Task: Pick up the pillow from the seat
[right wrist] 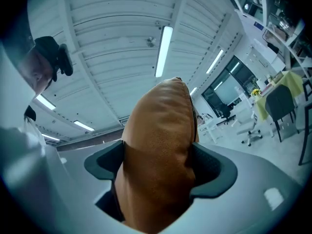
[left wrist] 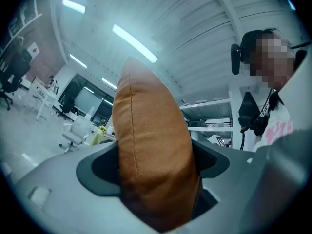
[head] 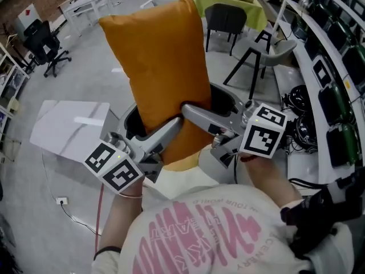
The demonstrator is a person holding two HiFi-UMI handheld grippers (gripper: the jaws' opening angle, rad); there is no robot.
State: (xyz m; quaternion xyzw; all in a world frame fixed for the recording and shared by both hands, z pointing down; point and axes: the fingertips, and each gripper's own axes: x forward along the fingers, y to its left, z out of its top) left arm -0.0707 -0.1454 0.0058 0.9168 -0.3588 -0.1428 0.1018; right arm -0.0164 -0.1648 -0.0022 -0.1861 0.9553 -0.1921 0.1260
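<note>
Two jaws of the left gripper (head: 170, 129) and two of the right gripper (head: 193, 114), spread wide, clamp the upright pillow's (head: 162, 61) lower end.

Open floor (head: 91, 73) left of pillow (head: 159, 61), black chair (head: 225, 19) behind, desk (head: 305, 61) right

Left gripper (head: 162, 135): my light grey, rounded shell, up and left of the shirt print; dark grey pads (left wrist: 97, 165) line its jaws.
Right gripper (head: 199, 116): my matching grey shell, above the print.
Marker cubes: white faces with black square codes; left cube (head: 114, 167), right cube (head: 262, 131), both above the print.
Shirt (head: 171, 207): white, with large pink lettering and stripes.
Wristband (head: 107, 250): thin, dark, left of the print.
Headset (left wrist: 236, 58): black ear-cup, above the print.
</note>
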